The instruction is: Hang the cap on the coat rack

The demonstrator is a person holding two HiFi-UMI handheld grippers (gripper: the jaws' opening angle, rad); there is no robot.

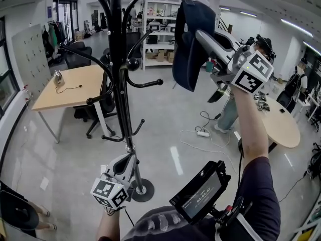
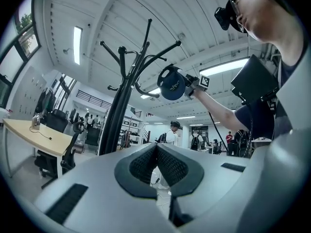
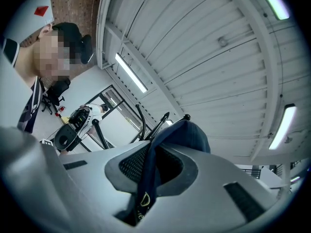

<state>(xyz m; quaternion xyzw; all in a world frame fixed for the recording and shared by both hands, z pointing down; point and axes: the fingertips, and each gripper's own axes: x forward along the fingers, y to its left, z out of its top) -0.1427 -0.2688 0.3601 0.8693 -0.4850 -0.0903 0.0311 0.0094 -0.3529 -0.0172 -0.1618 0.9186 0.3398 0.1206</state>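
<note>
Two grippers are at work around a tall black metal coat rack (image 1: 119, 59) with curved, ball-tipped hooks. Its round base stands on the glossy grey floor (image 1: 170, 134). The right gripper (image 3: 149, 155) is held high on an outstretched arm, its jaws clamped on a dark navy fabric cap (image 1: 190, 39). In the right gripper view a fold of the cap's cloth runs down between the two pads, with the crown bulging past the fingertips. The cap hangs in the air at the level of the rack's upper hooks, to the right of the pole in the head view. It is near the hook tips, but whether it touches one cannot be told. The left gripper (image 2: 156, 149) sits low, close beside the rack's pole just above the base. Its jaws are pressed together with nothing between them, and the pole stands to their left.
</note>
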